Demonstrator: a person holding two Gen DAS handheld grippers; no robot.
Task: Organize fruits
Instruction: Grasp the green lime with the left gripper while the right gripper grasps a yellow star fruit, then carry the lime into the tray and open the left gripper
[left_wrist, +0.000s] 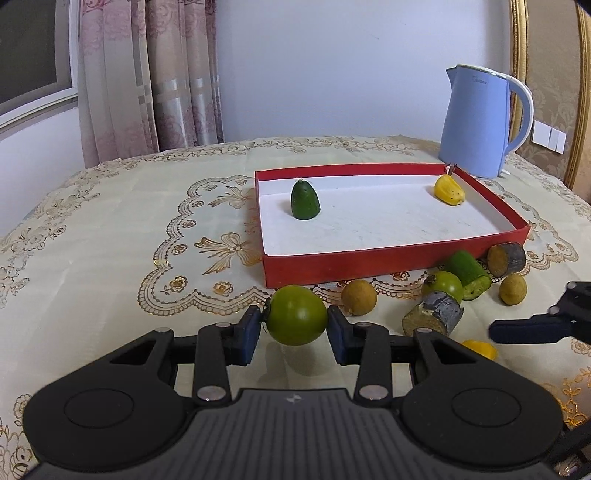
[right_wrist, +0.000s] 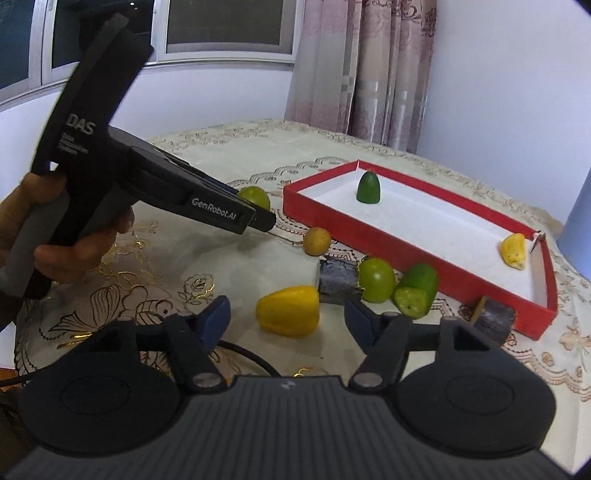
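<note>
**Green tomato held, yellow piece next**

Lace-covered counter (left_wrist: 110, 221) fills the left wrist view; low centre, the left gripper (left_wrist: 295, 325) fingers clamp a green tomato (left_wrist: 296, 314), best carried level over the red tray (left_wrist: 369, 264) wall.

Right wrist view: right gripper (right_wrist: 286, 319) fingers spread wide around a yellow fruit piece (right_wrist: 288, 311), lower centre.

My left gripper (left_wrist: 295, 326): jaws clamped on something, lifted. My right gripper (right_wrist: 286, 319): jaws spread wide, nothing touching either pad.
</note>
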